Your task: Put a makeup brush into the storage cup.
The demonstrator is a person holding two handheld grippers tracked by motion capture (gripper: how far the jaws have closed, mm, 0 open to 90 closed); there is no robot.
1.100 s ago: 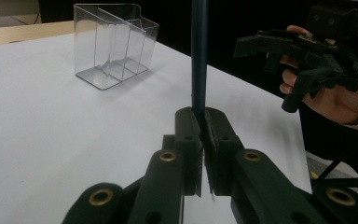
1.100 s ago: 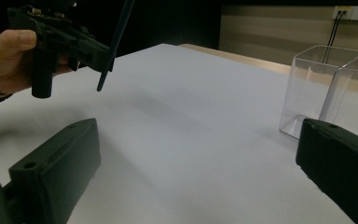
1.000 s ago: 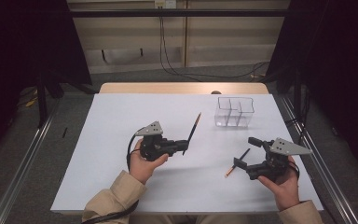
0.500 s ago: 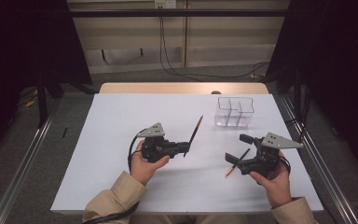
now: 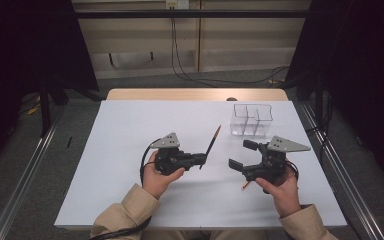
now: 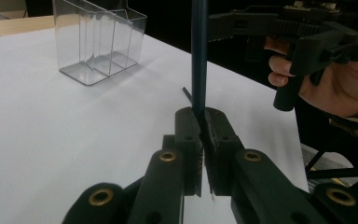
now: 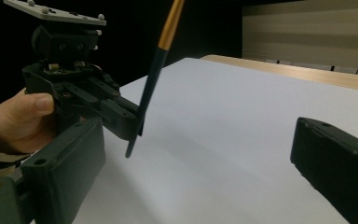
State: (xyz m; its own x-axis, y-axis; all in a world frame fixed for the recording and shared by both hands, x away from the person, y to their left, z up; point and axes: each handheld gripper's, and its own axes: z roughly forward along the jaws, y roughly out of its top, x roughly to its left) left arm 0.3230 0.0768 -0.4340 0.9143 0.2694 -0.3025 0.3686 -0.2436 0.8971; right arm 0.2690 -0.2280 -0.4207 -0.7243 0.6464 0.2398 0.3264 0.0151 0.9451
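Note:
My left gripper (image 5: 201,160) is shut on the lower end of a dark pen with an orange top (image 5: 211,142), which leans up and away over the white table (image 5: 130,135). In the left gripper view the pads (image 6: 186,135) press on the pen's dark shaft (image 6: 199,56). To its right, my right gripper (image 5: 239,154) points toward the left one, jaws open and nothing between them. The right gripper view has its own open jaws low at both sides, with the held pen (image 7: 161,60) and the left gripper (image 7: 74,88) ahead. A second pen's orange tip (image 5: 245,186) pokes out from under the right gripper.
A clear plastic organiser with compartments (image 5: 252,120) stands empty at the back right of the table, also seen in the left gripper view (image 6: 98,42). Beyond the table lie a wooden strip (image 5: 195,94) and floor cables. The person's sleeves enter from the bottom edge.
The right gripper has moved left toward the left gripper and now covers most of the pen lying on the table. The left gripper and its pen have stayed put.

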